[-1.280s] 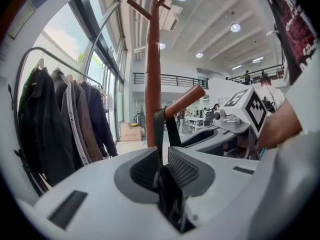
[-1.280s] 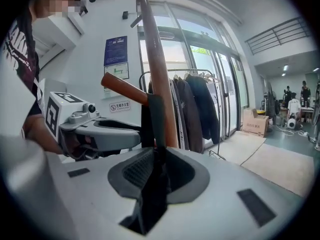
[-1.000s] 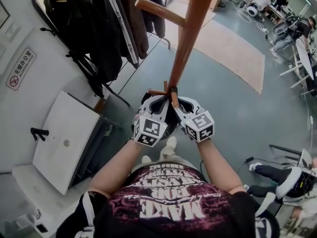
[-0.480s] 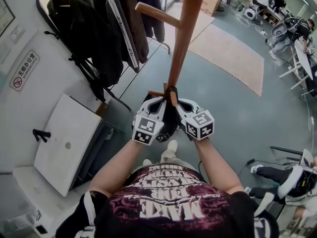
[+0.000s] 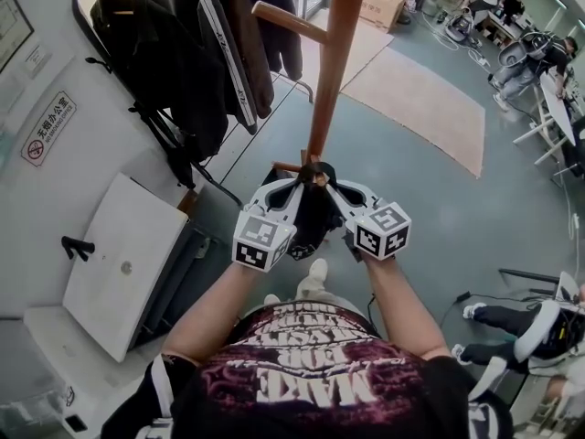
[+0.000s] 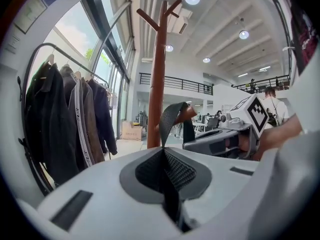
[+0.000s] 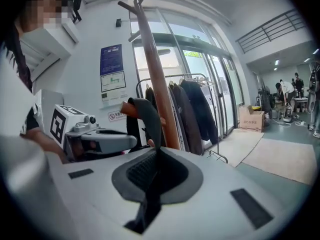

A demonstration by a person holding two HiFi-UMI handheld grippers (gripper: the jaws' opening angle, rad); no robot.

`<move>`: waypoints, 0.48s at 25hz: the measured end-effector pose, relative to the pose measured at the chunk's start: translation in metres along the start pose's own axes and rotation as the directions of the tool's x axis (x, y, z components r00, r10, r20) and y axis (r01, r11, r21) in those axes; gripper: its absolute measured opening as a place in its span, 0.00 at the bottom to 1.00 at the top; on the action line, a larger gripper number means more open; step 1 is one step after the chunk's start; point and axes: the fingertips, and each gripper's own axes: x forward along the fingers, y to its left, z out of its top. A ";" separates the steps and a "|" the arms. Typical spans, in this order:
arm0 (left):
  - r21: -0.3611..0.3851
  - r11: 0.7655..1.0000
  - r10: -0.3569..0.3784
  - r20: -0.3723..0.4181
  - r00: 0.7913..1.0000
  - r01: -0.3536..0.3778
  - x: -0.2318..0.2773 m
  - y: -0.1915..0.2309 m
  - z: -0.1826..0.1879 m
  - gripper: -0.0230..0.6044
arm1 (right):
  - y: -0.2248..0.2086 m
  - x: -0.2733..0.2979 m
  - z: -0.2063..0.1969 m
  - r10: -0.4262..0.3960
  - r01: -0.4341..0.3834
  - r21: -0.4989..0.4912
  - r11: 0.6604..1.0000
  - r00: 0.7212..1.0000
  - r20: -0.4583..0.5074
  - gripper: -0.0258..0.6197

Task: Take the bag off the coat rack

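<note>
A black bag (image 5: pixel 311 216) hangs by its webbing strap (image 6: pixel 172 115) from a low peg (image 6: pixel 189 114) of the brown wooden coat rack (image 5: pixel 326 80). My left gripper (image 5: pixel 296 185) is shut on the strap's left run, which is pinched between its pads (image 6: pixel 165 160). My right gripper (image 5: pixel 332 187) is shut on the right run of the strap (image 7: pixel 149 120), just below the peg (image 7: pixel 126 109). Both grippers meet at the peg from either side, and each shows in the other's view: the right gripper (image 6: pixel 226 140), the left gripper (image 7: pixel 96 139). The bag's body is mostly hidden behind the grippers.
A clothes rail with dark jackets (image 5: pixel 187 58) stands at the left behind the rack. A white cabinet (image 5: pixel 119 259) is at the lower left. A beige rug (image 5: pixel 425 99) and a cardboard box (image 5: pixel 382 3) lie beyond, with people and desks (image 5: pixel 539 58) at the far right.
Both grippers' jaws have closed onto the bag's strap at the peg. Their marker cubes have spread a little apart and dropped slightly toward me.
</note>
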 end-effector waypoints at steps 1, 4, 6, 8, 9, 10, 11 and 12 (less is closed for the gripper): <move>0.009 1.000 -0.004 0.007 1.000 0.004 -0.004 -0.003 0.006 0.05 | 0.004 -0.004 0.005 0.004 -0.005 0.001 1.000 1.000 0.010 0.05; 0.040 0.999 -0.021 0.035 0.999 0.019 -0.020 -0.012 0.024 0.05 | 0.017 -0.017 0.022 0.017 -0.017 0.000 1.000 0.999 0.045 0.06; 0.052 0.998 -0.030 0.053 0.998 0.027 -0.032 -0.017 0.036 0.05 | 0.028 -0.025 0.033 0.022 -0.022 -0.008 1.000 0.998 0.066 0.06; 0.055 0.998 -0.041 0.065 0.997 0.037 -0.044 -0.023 0.047 0.05 | 0.039 -0.034 0.042 0.024 -0.022 -0.019 1.000 0.996 0.082 0.06; 0.054 0.998 -0.047 0.072 0.996 0.043 -0.051 -0.025 0.053 0.05 | 0.045 -0.039 0.046 0.025 -0.022 -0.028 0.999 0.996 0.091 0.06; 0.053 0.997 -0.053 0.081 0.995 0.048 -0.057 -0.027 0.059 0.05 | 0.050 -0.043 0.051 0.026 -0.023 -0.037 0.999 0.995 0.100 0.06; 0.051 0.997 -0.057 0.091 0.994 0.053 -0.063 -0.029 0.064 0.05 | 0.057 -0.048 0.056 0.029 -0.023 -0.049 0.999 0.994 0.109 0.06; 0.051 0.997 -0.061 0.102 0.993 0.056 -0.070 -0.031 0.069 0.05 | 0.063 -0.052 0.061 0.031 -0.024 -0.062 0.998 0.993 0.118 0.06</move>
